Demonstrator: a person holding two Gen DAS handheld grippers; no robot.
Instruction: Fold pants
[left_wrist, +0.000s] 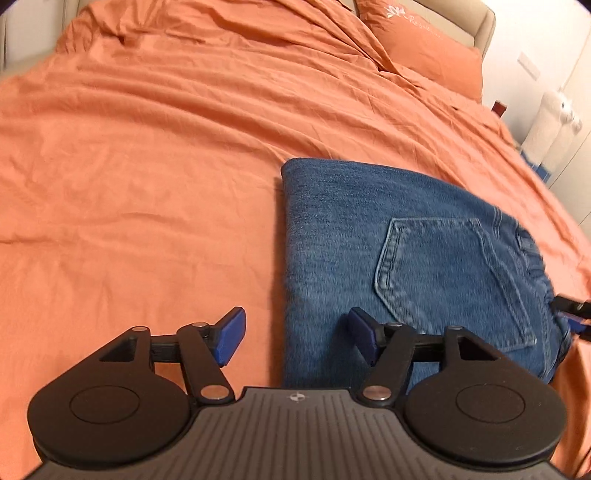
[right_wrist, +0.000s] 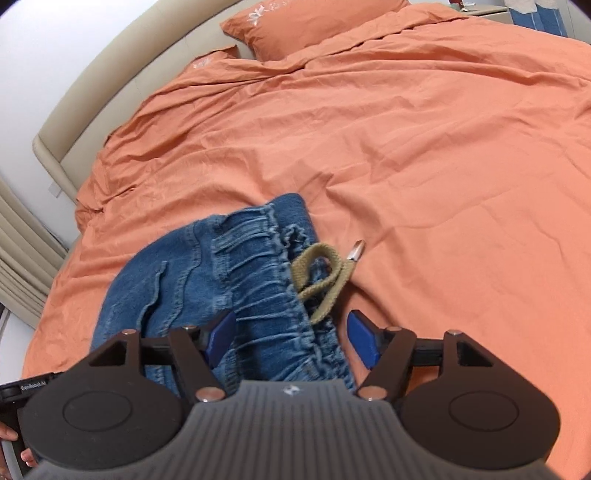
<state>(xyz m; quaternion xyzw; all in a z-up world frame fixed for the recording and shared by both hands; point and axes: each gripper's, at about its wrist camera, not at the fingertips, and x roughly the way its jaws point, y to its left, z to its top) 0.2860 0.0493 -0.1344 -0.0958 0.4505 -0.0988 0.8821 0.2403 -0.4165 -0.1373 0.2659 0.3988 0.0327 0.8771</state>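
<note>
- Judging by how the blue denim pants (left_wrist: 388, 258) lie on the orange bed cover (left_wrist: 147, 166), already doubled into a compact rectangle, the folding looks nearly or wholly done; the step in hand seems to be letting go.
- Relative to the pants, the left gripper (left_wrist: 295, 338) hangs over their near left edge, jaws spread, one blue pad over bare cover and the other over denim, pinching nothing.
- The right gripper (right_wrist: 291, 339) sits over the gathered waistband, jaws spread to either side of it, pads not pressing.
- Next, I judge, calls for lifting both grippers clear without dragging cloth, or tucking the loose end.
- Only the left view shows the back pocket (left_wrist: 450, 280) and clean fold line; only the right shows the olive drawstring (right_wrist: 325, 273) spilling beside the waistband.
</note>
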